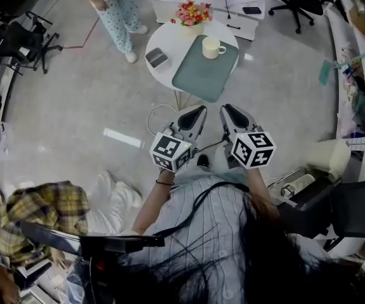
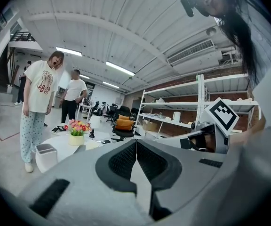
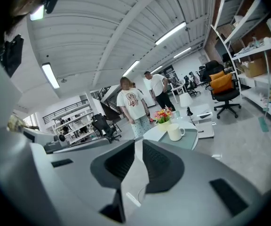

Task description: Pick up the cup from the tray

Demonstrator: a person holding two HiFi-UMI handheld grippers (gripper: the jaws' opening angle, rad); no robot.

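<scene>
Close to the body, head view: left gripper [image 1: 199, 111] and right gripper [image 1: 227, 109] side by side, both pointing toward the table. Each gripper view shows its jaws pressed together with nothing between them.

Bare floor lies between the tips and the round white table [image 1: 163, 40], so the cup is well apart from both.

On the table is a grey-green tray [image 1: 198, 78]. The cup [image 1: 212, 47] stands upright on the tray's far part, handle toward the right gripper's side. Flower pot [image 1: 192, 14] sits just beyond.

Judgement: cream mug, likely glazed ceramic. It should be rigid, fairly light if empty, slick, and would chip if knocked. Contents not visible.

Best hold: one jaw inside the rim and one outside, on the wall away from the handle; or pinch the handle itself. Jaws must open first.
</scene>
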